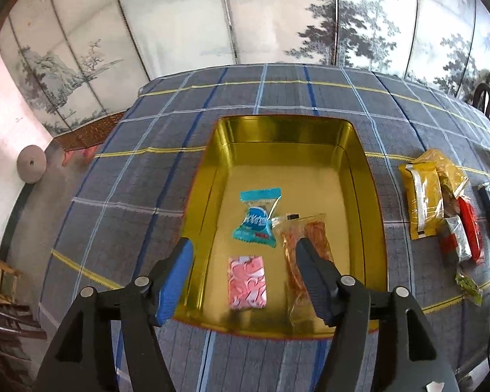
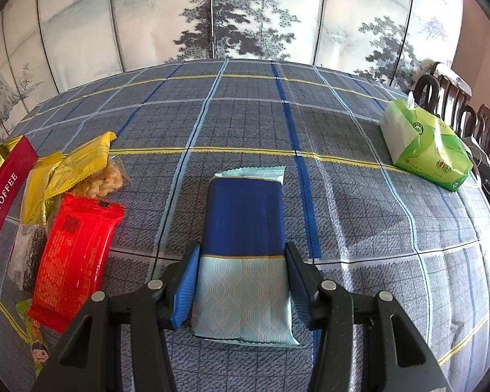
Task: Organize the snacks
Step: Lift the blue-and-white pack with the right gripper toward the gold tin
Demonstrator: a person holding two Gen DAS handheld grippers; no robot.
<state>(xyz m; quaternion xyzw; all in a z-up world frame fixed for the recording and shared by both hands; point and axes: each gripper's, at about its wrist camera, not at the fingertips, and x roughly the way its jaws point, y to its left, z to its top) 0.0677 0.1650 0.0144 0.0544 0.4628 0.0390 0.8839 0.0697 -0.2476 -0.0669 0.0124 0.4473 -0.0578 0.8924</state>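
A painted folding screen backs a tabletop under a blue-grey plaid cloth, where snacks are being sorted into a gold tin.

The tin lies open on the cloth with 3 packets on its floor: a long clear orange-filled packet at right, a blue twist-wrapped sweet in the middle, touching that packet's top corner, and a small pink packet nearer the camera. The left tongs hang spread over the tin, gripping nothing. Right of the tin, yellow packets and a red packet lie heaped together, and a green tissue pack sits far off. The right tongs are clamped on the sides of a blue-and-pale-teal packet over the cloth.
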